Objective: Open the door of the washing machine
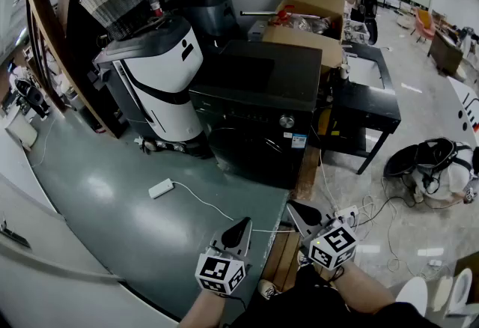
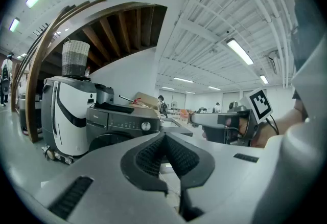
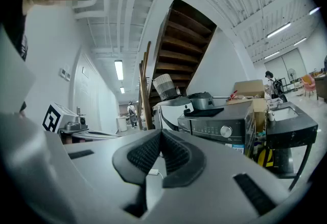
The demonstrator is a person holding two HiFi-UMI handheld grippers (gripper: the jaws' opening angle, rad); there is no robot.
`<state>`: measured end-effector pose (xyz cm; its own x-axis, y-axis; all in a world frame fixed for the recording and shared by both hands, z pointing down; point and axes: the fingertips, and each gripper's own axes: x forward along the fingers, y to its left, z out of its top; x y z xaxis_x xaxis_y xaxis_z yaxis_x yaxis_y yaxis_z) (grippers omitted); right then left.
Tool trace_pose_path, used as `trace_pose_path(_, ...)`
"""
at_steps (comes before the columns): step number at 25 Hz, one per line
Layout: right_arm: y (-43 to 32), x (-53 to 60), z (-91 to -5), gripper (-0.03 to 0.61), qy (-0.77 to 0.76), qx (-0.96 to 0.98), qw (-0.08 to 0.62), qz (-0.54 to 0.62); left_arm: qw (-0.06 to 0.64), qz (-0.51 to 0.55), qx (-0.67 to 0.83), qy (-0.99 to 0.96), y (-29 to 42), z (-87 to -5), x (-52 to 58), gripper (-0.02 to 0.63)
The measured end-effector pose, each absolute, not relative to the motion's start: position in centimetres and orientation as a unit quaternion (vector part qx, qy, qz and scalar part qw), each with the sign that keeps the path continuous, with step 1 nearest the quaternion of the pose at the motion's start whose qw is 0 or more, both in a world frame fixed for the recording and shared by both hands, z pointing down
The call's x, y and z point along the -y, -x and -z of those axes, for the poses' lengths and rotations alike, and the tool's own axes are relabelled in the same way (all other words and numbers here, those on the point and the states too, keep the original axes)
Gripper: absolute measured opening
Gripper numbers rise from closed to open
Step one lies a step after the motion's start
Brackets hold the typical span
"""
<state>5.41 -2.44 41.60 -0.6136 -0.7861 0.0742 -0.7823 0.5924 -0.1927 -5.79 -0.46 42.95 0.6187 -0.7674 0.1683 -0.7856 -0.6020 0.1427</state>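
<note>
1. The washing machine (image 1: pixel 258 87) stands on the floor (image 1: pixel 112 199), just beside a white machine (image 1: pixel 161 83); its round door (image 1: pixel 243 150) is shut
2. The left tool (image 1: pixel 241 228) is fully closed, holds nothing, well apart from the door
3. The right tool (image 1: pixel 296 210) is also closed and empty

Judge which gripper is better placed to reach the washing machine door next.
Left, marginally. The left gripper sits straight in front of the closed washing machine door; the right gripper is off toward the machine's right side. Both are shut, empty and well short.
</note>
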Motion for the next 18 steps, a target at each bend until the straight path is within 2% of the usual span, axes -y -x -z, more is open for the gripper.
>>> trace_pose_path(18,-4.1,2.6,-40.9,0.017,0.432,-0.898,0.017,0.087,0.092,-0.031,0.425,-0.9,7.2,-42.2,0.4,0.017)
